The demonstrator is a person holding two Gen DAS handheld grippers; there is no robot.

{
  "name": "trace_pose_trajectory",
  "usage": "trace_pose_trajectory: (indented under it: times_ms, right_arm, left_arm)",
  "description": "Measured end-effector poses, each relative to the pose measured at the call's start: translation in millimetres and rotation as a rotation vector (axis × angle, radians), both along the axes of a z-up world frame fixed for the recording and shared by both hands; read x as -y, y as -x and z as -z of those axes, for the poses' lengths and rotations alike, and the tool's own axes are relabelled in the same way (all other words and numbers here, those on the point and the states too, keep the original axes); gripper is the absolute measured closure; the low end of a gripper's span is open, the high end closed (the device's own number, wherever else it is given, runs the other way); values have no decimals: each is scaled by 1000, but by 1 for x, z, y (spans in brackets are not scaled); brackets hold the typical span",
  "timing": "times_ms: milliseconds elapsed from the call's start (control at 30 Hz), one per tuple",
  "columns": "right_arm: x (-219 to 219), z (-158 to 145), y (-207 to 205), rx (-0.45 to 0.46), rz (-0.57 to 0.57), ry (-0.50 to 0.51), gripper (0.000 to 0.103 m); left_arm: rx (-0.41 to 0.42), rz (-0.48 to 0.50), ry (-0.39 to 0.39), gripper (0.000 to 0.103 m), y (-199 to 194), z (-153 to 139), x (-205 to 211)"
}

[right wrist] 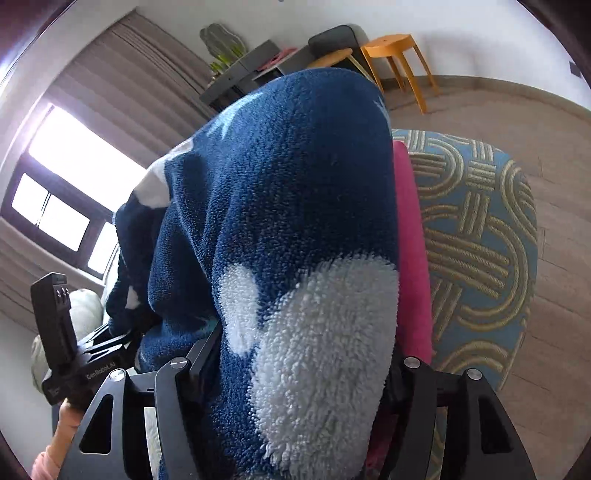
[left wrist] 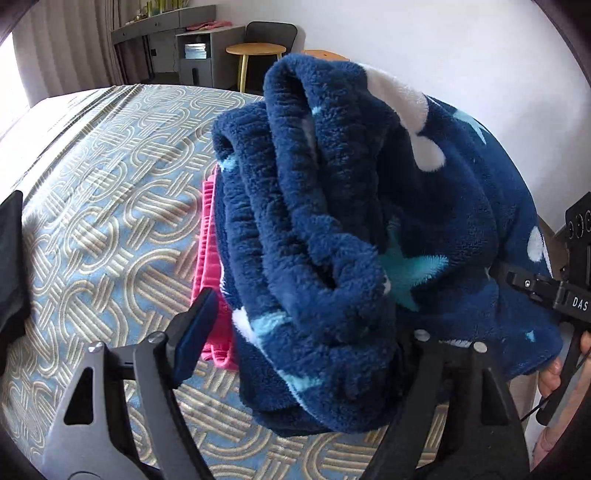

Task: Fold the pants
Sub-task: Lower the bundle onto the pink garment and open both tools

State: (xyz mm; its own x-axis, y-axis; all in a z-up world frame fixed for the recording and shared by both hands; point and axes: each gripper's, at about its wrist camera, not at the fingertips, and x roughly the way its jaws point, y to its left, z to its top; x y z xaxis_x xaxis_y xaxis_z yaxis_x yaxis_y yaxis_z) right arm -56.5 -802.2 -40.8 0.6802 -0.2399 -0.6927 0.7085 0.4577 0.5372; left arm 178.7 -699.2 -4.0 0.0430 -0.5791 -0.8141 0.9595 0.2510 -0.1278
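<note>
The navy fleece pants (left wrist: 332,206), with pale stars and white spots, lie as a thick folded bundle on a pink garment (left wrist: 210,266) on the bed. My left gripper (left wrist: 303,332) straddles the bundle's near end. Its left finger (left wrist: 197,332) stands clear of the fleece, and its right finger is buried under the cloth. In the right wrist view the pants (right wrist: 280,206) fill the gap of my right gripper (right wrist: 306,350) and hide both pads. That gripper's body (left wrist: 554,291) shows at the bundle's right side in the left wrist view.
The bed's blue and gold patterned cover (left wrist: 110,221) spreads out to the left; its corner (right wrist: 480,240) drops to a wooden floor (right wrist: 517,110). A dark item (left wrist: 11,258) lies at the far left. Yellow stools (right wrist: 395,44), a chair (left wrist: 271,31) and a grey desk (left wrist: 166,33) stand beyond.
</note>
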Motion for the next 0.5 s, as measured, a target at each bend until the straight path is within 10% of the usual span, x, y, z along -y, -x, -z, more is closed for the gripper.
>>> trace_pose_trajectory:
  times_ms: [500]
  right_arm:
    - [-42, -49, -14, -212, 52, 205, 29]
  left_arm:
    - [225, -19, 17, 17, 31, -32, -15]
